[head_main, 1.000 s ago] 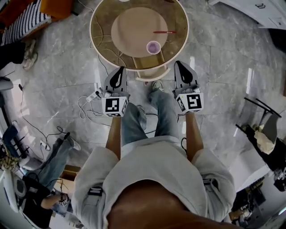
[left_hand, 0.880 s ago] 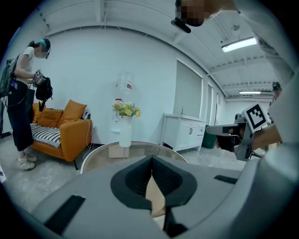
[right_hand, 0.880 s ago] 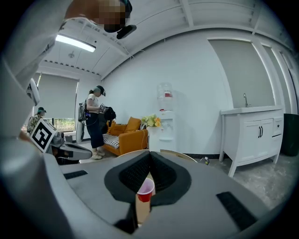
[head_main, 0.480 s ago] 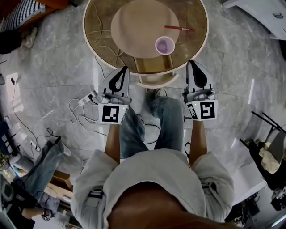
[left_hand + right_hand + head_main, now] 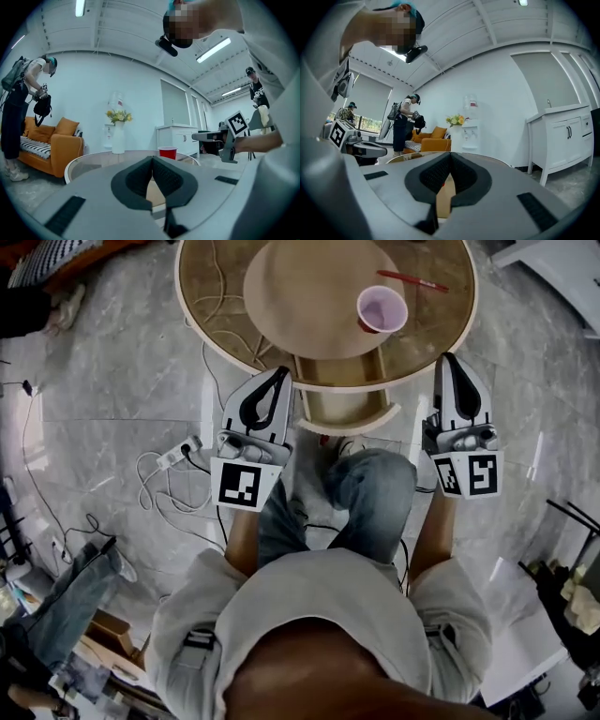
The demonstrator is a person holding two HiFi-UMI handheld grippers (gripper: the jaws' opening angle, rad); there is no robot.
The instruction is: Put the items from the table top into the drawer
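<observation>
A red cup (image 5: 382,308) and a red pen (image 5: 412,280) lie on the far right part of the round table (image 5: 216,296). Under its near rim a curved-front drawer (image 5: 345,420) stands pulled out. My left gripper (image 5: 278,374) is at the rim just left of the drawer, and its jaws are shut with nothing in them. My right gripper (image 5: 448,360) is at the rim right of the drawer, also shut and empty. From the left gripper view (image 5: 152,160) the cup (image 5: 167,152) shows beyond the table edge, with the right gripper (image 5: 196,136) beside it. The right gripper view (image 5: 450,167) shows closed pads.
A power strip and cables (image 5: 173,457) lie on the marble floor left of my legs. Beyond the table are an orange sofa (image 5: 47,140), a vase of flowers (image 5: 118,136), a white cabinet (image 5: 562,136) and a standing person (image 5: 18,108).
Both grippers have sunk and spread a little apart, and their tips now reach the table's near rim. The table, cup and pen look nearer and larger in the head view.
</observation>
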